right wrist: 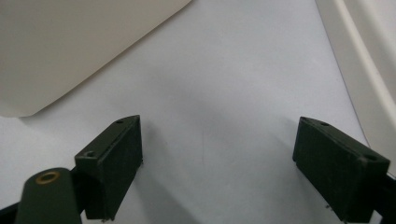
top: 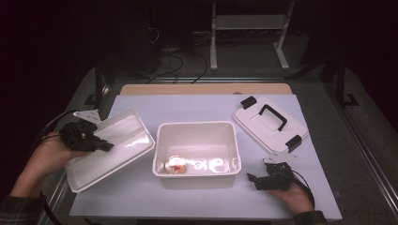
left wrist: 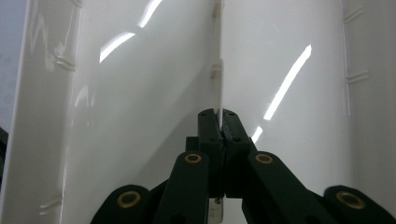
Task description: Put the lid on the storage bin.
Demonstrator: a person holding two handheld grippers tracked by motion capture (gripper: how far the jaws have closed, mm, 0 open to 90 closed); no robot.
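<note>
1. Left gripper (top: 101, 145) is clenched on the thin edge of the white tray (top: 117, 140), its jaws pressed together with the plastic wall between them, as the left gripper view shows close up (left wrist: 218, 128). Right gripper (top: 253, 178) rests released on the table, jaws spread wide with nothing between them; its fingers (right wrist: 114, 158) sit on the bare sheet.

2. Largest on the table is the pale mat (top: 187, 105), which covers most of the surface; a strip of wooden board (top: 202, 88) shows at its far edge.

3. Next, the held tray lies tilted at the left, just beside the middle bin and lifted at its near-left end, where the left hand (top: 44, 157) carries it.

4. White bin (top: 162, 136) stands in the centre, open at the top.

5. Lid (top: 256, 123) with black handle and clips lies flat at the far right, apart from the bin.

6. Smallest: a round, gold-rimmed object (top: 176, 164) at the bin's near-left corner, with some clear pieces beside it that I cannot identify.

7. Progress, as I judge it: the bin is unlidded and the tray is out; whether it goes back in or is set aside remains open, and the lid is not yet replaced.
</note>
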